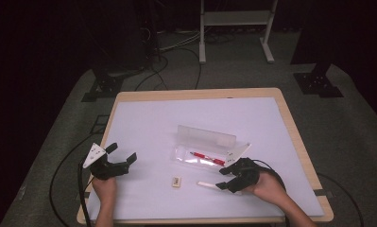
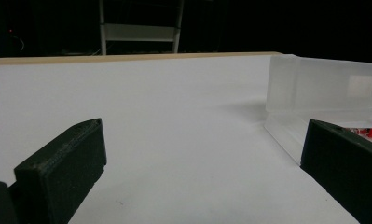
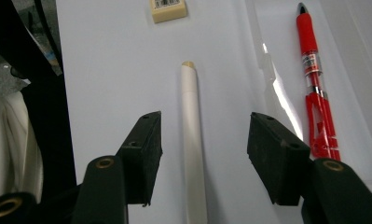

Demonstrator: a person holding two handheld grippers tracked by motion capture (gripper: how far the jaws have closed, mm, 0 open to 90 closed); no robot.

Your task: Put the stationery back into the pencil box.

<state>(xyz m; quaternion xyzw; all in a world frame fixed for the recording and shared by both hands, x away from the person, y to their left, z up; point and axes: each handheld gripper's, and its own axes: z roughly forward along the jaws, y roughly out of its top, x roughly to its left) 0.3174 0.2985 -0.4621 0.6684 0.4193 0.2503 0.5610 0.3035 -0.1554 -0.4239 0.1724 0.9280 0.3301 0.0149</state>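
- While the right gripper hangs over the white table, its jaws stand apart on either side of a cream-white pen; the pads do not touch it, and the pen's near end runs out of the bottom of the right gripper view.
- In the high view that pen lies flat near the front edge, and the right gripper covers its right end.
- The red pen lies inside the clear plastic case, just beside the white pen; its lower end is hidden behind the right-hand jaw, and glare on the case wall blurs part of it.
- The case's lid stands upright behind its tray; in the left gripper view the case is cut off at the right edge.
- A small cream eraser lies left of the white pen, apart from it; the print on its label is too small to read.
- The left gripper rests near the table's left edge, jaws wide apart with nothing between them, well apart from the case.
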